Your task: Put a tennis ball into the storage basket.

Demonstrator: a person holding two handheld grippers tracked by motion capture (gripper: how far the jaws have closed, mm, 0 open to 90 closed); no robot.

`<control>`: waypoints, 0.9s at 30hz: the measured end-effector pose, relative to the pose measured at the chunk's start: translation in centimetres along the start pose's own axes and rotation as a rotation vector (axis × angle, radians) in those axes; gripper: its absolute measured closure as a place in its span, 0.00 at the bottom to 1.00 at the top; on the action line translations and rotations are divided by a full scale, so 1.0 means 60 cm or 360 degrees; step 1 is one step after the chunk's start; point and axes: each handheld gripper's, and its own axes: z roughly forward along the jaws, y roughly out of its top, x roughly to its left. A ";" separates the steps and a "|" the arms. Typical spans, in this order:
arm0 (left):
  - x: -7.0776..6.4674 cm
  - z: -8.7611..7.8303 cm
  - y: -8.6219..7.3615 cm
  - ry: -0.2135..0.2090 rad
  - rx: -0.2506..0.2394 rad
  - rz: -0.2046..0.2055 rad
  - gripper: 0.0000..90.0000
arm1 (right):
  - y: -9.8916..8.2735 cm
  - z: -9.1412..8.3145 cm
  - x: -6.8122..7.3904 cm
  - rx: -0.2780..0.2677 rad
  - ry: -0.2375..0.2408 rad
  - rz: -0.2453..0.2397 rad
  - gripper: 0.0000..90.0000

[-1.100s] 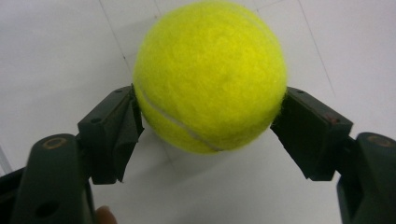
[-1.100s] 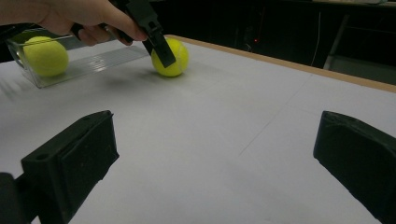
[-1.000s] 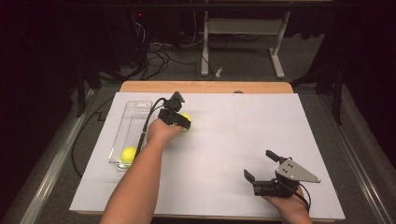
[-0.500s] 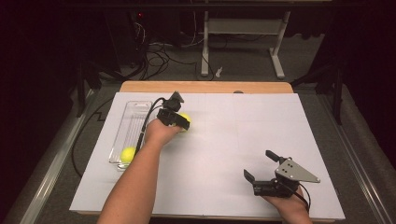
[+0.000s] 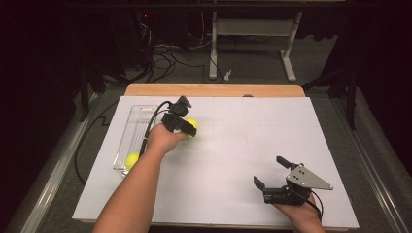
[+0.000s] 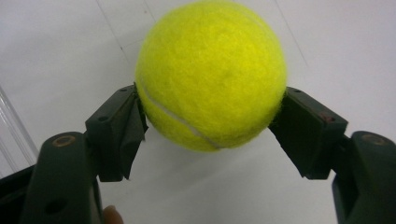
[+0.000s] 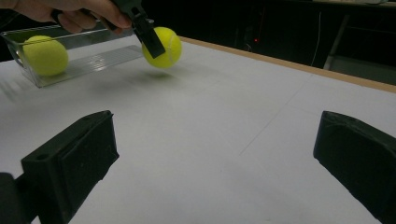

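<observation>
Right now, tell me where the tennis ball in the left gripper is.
In the high view the tennis ball sits left of centre on the white sheet, clamped in the left gripper, just right of the clear tray.

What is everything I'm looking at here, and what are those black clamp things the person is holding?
Tennis balls: two, yellow; one held ball between the left gripper's jaws, just above the sheet; one tray ball at the near end of the tray.
Tray: one, clear plastic, left side of the sheet.
Sheet: one, white, covering the table.
Table: one, wooden edge showing at the far side.
Desk frame: one, pale, on the floor beyond the table.
Left gripper: one, black, shut on the held ball.
Right gripper: one, black with a grey plate, open, near right of the sheet.
</observation>
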 end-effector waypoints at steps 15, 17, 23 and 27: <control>-0.033 -0.047 -0.061 -0.0115 0.0043 0.0136 0.32 | 0.004 -0.001 0.005 -0.0007 0.0000 -0.0020 0.00; -0.036 -0.051 -0.070 -0.0132 0.0055 0.0158 0.32 | 0.004 -0.001 0.006 -0.0007 0.0000 -0.0021 0.00; -0.046 -0.055 -0.095 -0.0119 0.0121 0.0203 0.32 | 0.004 -0.003 0.007 -0.0011 -0.0002 -0.0020 0.00; -0.050 -0.057 -0.106 -0.0120 0.0183 0.0227 0.32 | 0.004 -0.003 0.007 -0.0008 -0.0002 -0.0017 0.00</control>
